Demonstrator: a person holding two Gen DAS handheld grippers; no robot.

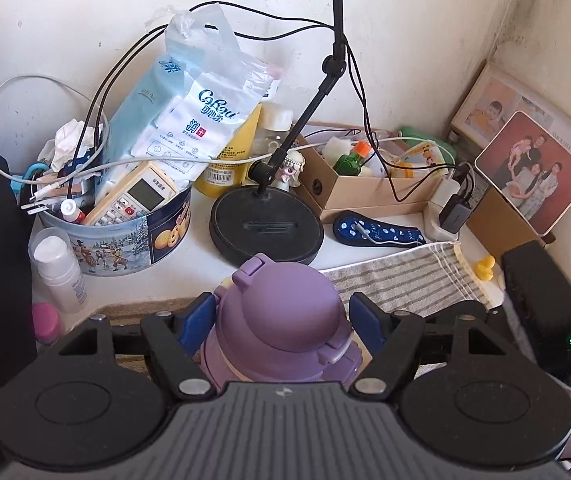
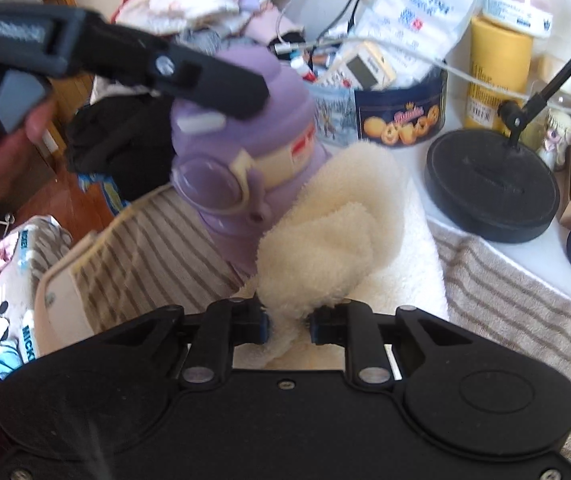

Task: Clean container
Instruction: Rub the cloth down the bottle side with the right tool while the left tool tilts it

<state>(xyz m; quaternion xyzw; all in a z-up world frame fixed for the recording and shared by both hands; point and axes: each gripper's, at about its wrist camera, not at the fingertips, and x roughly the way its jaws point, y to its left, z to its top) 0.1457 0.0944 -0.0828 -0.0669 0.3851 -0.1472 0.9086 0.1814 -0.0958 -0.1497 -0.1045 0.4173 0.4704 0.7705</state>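
- Two grippers are in use. Left gripper (image 1: 281, 320): its blue-padded fingers (image 1: 197, 322) stand on either side of the purple bottle (image 1: 285, 320), at 9 and 3 o'clock of the domed lid; whether the pads press on it cannot be told from the left wrist view.
- Right gripper (image 2: 288, 326): jaws are clamped on a bunched cream fleece cloth (image 2: 325, 240). The cloth rises toward 12 o'clock and touches the lower side of the purple bottle (image 2: 245, 136).
- In the right wrist view the left gripper (image 2: 133, 60) reaches in from 10 o'clock across the bottle's top, carried by a hand (image 2: 1, 152).
- Bottle position: upright on a striped towel (image 1: 405, 280), at the near edge of a white table (image 1: 201, 264).
- At 11 o'clock of the bottle in the left wrist view: a round cookie tin (image 1: 125, 236) holding a remote control (image 1: 133, 200), cables and tissue packs (image 1: 193, 116).
- At 12 o'clock: black lamp base (image 1: 267, 232) with its arm rising.
- At 1 o'clock: cardboard box (image 1: 365, 188) of small items; a blue spotted case (image 1: 377, 232) lies just in front of it.
- At 2 o'clock: two framed photographs (image 1: 529, 168) leaning against the wall.
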